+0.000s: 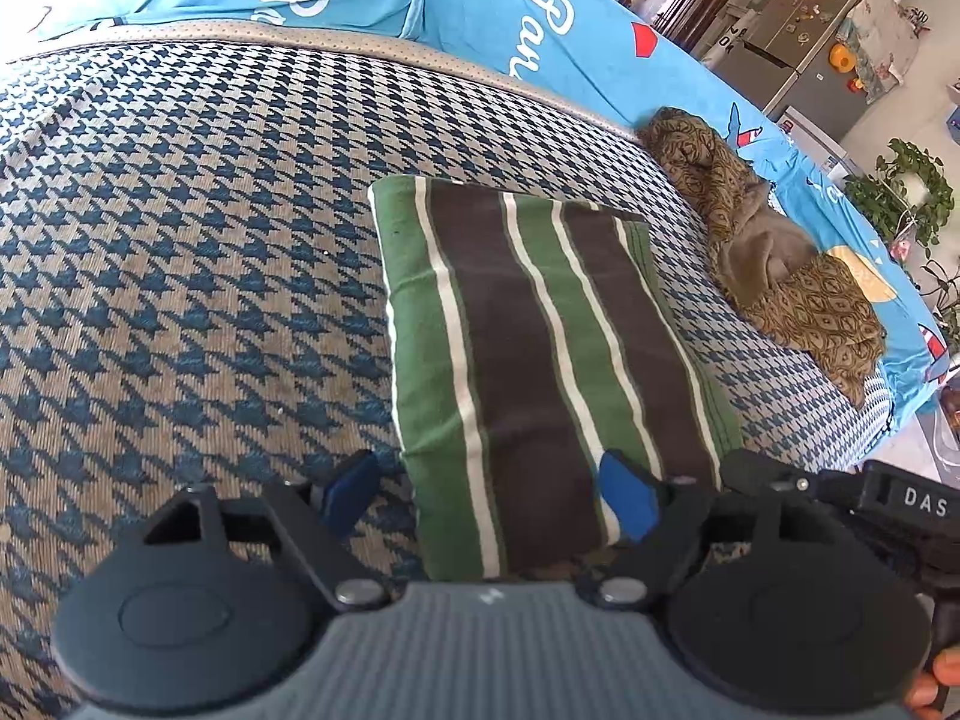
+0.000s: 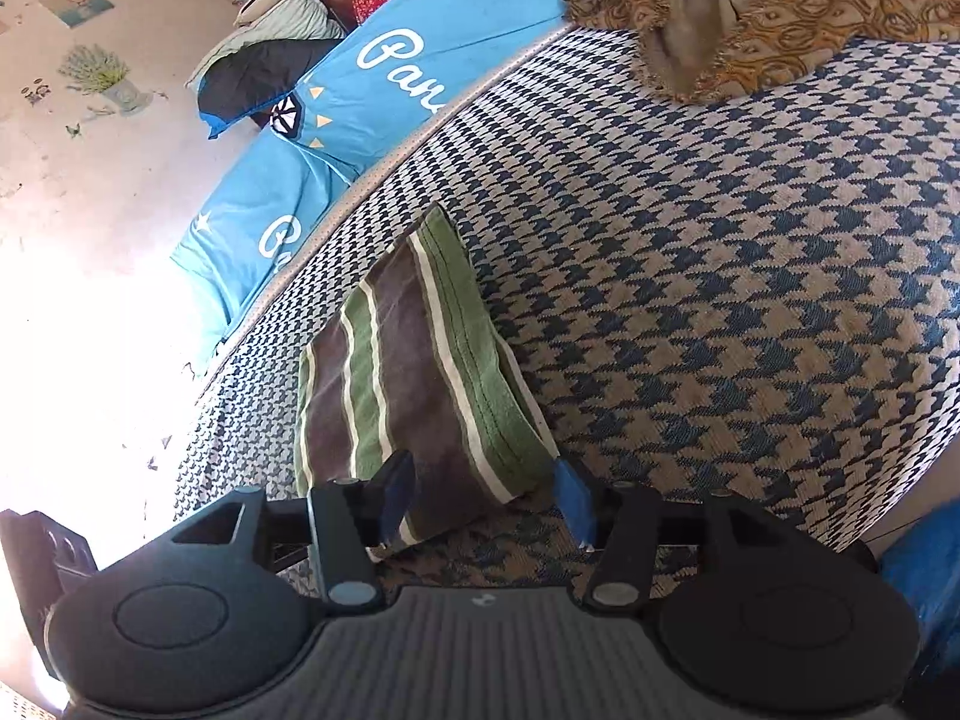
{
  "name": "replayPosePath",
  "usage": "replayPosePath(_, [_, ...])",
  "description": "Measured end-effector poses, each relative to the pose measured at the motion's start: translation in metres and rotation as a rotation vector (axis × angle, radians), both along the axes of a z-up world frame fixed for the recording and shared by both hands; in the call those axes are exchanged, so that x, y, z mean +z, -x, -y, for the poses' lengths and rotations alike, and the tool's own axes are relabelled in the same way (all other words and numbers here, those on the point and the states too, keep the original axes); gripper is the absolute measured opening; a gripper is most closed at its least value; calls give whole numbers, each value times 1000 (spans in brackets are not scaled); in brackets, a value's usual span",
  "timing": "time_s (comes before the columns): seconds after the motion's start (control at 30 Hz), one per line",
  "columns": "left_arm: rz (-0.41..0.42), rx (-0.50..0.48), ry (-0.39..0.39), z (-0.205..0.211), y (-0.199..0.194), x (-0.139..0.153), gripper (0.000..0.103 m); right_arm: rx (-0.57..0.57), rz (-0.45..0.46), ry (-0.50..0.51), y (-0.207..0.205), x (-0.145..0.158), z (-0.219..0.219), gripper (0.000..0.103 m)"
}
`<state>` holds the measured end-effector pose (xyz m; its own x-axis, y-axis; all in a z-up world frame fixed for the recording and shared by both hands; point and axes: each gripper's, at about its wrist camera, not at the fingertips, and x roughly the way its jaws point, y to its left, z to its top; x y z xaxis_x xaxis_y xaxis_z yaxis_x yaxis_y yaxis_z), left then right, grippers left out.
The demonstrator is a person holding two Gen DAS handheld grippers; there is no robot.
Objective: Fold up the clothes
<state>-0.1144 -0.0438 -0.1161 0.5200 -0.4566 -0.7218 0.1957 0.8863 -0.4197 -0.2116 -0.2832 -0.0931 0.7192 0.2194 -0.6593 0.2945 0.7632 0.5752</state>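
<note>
Striped folded cloth (image 1: 540,348) x1, brown patterned garment (image 1: 780,264) x1, houndstooth cover (image 1: 180,240), left tool (image 1: 489,495) & right tool (image 2: 486,495) both wide apart, empty

Blue-and-beige houndstooth woven cover (image 1: 180,252) spread across the near and middle ground. Bright blue printed bedsheet with white script lettering (image 1: 540,18) along its far edge. Silver refrigerator dotted with magnets (image 1: 798,42) far right, leafy green potted plant (image 1: 906,192) nearer on the right. Pale wall with lavender-pot sticker (image 2: 102,75) far left.
</note>
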Motion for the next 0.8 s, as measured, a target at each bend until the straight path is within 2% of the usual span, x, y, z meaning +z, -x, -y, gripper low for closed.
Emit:
replayPosePath(0.17, [7, -13, -6, 4, 0, -1, 79, -35, -13, -67, -5, -11, 0, 52])
replayPosePath(0.33, [9, -16, 1, 6, 1, -1, 79, -72, 32, -76, -17, -14, -4, 53])
replayPosePath(0.43, [9, -15, 3, 9, 0, -2, 79, -62, 44, -44, -26, -14, -10, 53])
replayPosePath(0.53, [5, -16, 13, 10, -1, -2, 79, -51, 54, -14, -34, -14, -13, 46])
replayPosePath(0.6, [4, -19, 17, 12, -3, -2, 79, -43, 54, -7, -39, -14, -12, 35])
replayPosePath(0.8, [10, -70, 36, 26, -5, 3, 79, -8, 66, 25, -47, -6, -9, 28])
